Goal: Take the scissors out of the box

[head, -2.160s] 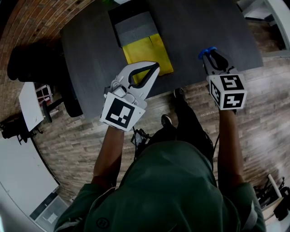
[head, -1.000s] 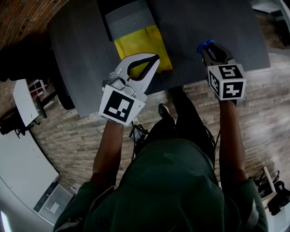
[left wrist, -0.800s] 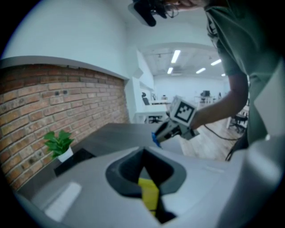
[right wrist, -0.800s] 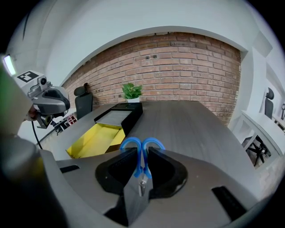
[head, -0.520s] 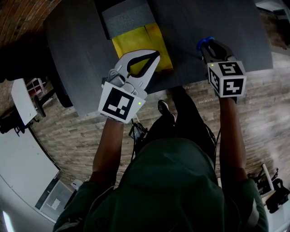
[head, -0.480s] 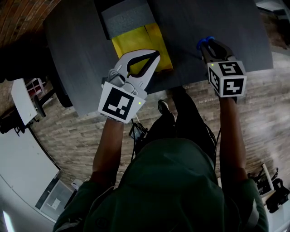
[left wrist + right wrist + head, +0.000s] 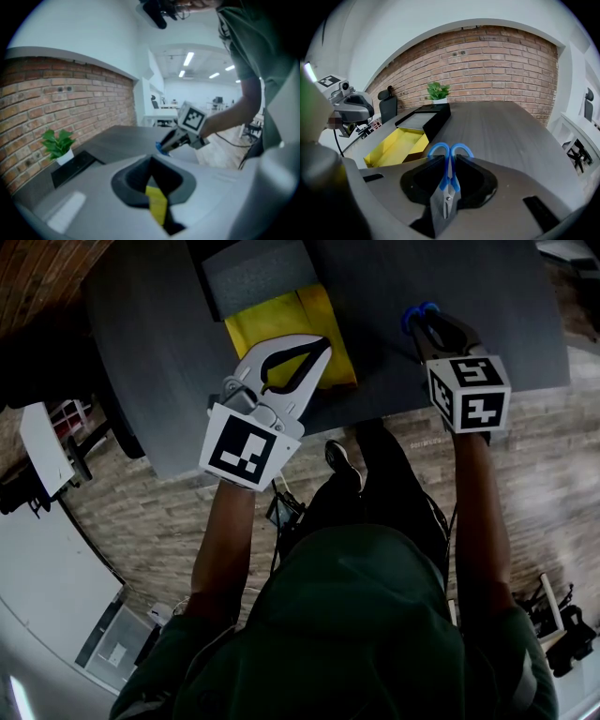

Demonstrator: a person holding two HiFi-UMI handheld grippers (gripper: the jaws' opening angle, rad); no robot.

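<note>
Blue-handled scissors [image 7: 418, 312] stick out past the tip of my right gripper [image 7: 422, 322], which is shut on them above the dark table [image 7: 487, 287], right of the box. In the right gripper view the scissors [image 7: 446, 177] sit clamped between the jaws of the right gripper [image 7: 449, 161], handles pointing away, blades towards the camera. The open yellow box [image 7: 281, 329] lies on the table; its inside [image 7: 393, 143] looks empty. My left gripper [image 7: 322, 345] hovers over the box's near right part, jaws shut, nothing in them. The left gripper [image 7: 151, 161] shows yellow through its slit.
A black lid with a grey foam insert [image 7: 258, 277] lies just beyond the box. A small potted plant [image 7: 438, 91] stands at the table's far end by the brick wall. The table's near edge [image 7: 422, 413] runs under both grippers, with wooden floor below.
The right gripper has kept the scissors and drifted slightly farther over the table, away from the box. The left gripper stays over the box. The head camera shifted a little.
</note>
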